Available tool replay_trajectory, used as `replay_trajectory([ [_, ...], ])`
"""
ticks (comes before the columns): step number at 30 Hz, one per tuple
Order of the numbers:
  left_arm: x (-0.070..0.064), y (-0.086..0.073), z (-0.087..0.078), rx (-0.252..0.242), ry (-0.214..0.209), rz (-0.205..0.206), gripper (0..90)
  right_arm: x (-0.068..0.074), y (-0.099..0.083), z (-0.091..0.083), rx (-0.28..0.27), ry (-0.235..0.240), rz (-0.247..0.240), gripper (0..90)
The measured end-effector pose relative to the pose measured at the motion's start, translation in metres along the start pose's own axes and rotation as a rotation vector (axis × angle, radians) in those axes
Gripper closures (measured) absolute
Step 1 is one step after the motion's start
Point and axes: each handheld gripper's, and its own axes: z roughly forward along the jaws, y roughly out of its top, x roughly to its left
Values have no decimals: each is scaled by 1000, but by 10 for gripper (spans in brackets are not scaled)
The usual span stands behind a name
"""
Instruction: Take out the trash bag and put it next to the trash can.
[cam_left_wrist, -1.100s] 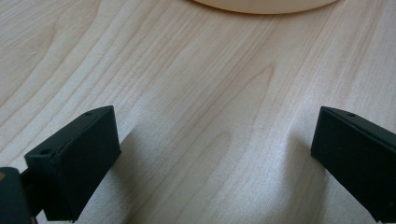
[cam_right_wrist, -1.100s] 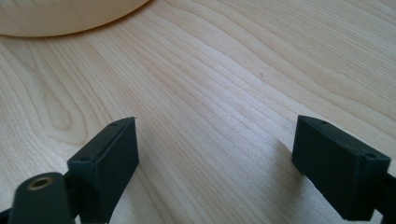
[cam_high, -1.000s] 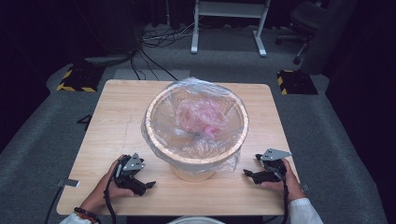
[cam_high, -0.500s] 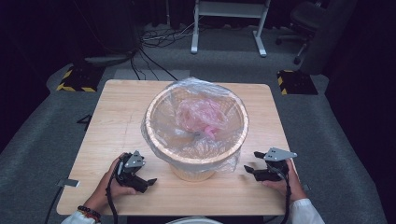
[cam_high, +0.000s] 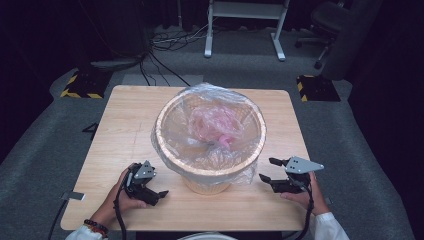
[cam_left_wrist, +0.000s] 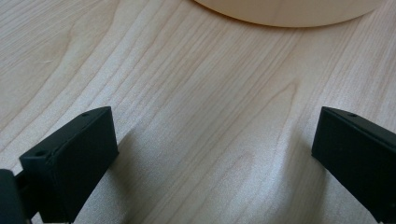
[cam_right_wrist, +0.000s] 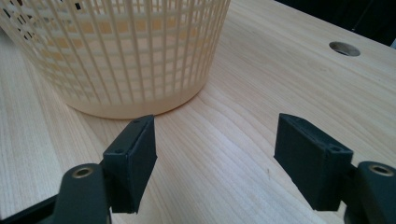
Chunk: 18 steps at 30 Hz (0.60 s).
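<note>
- The basket (cam_high: 210, 165), a pale lattice-walled plastic bin lined with a clear plastic bag (cam_high: 210, 125), stood upright on the desk (cam_high: 125, 130), between the two grippers and just ahead of their jaws.
- The left gripper (cam_high: 159, 195) rested low over the desk, jaws spread wide with nothing between them; in the left gripper view the basket's base edge (cam_left_wrist: 289, 11) lay ahead of the jaws, apart from them.
- The right gripper (cam_high: 267, 170) was likewise held with its jaws wide apart and empty; in the right gripper view the lattice wall (cam_right_wrist: 126, 51) stood just beyond its own left jaw, not touching.
- Something pink and crumpled (cam_high: 215, 125) sat inside the bag; what it was could not be told.
- The bag's mouth was folded over the basket rim (cam_high: 170, 155) and hung loose down the outer wall.
- Handling judgement: the basket looked light and fairly stiff, though its thin lattice would likely flex under a hard pinch. The bag was soft, thin and slippery, and could tear if snagged.
- Hold judgement: for the bag, the overhanging film at the rim on each side offered the nearest purchase to each pair of jaws. For the basket, the rim was the firmer place; the smooth tapering wall would tend to slip.
</note>
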Motion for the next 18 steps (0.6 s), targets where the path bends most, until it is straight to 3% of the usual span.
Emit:
replay_trajectory([
  [18,0,3,3,-3,-3,-1,0,9,23,-5,-78,44,-48,298],
])
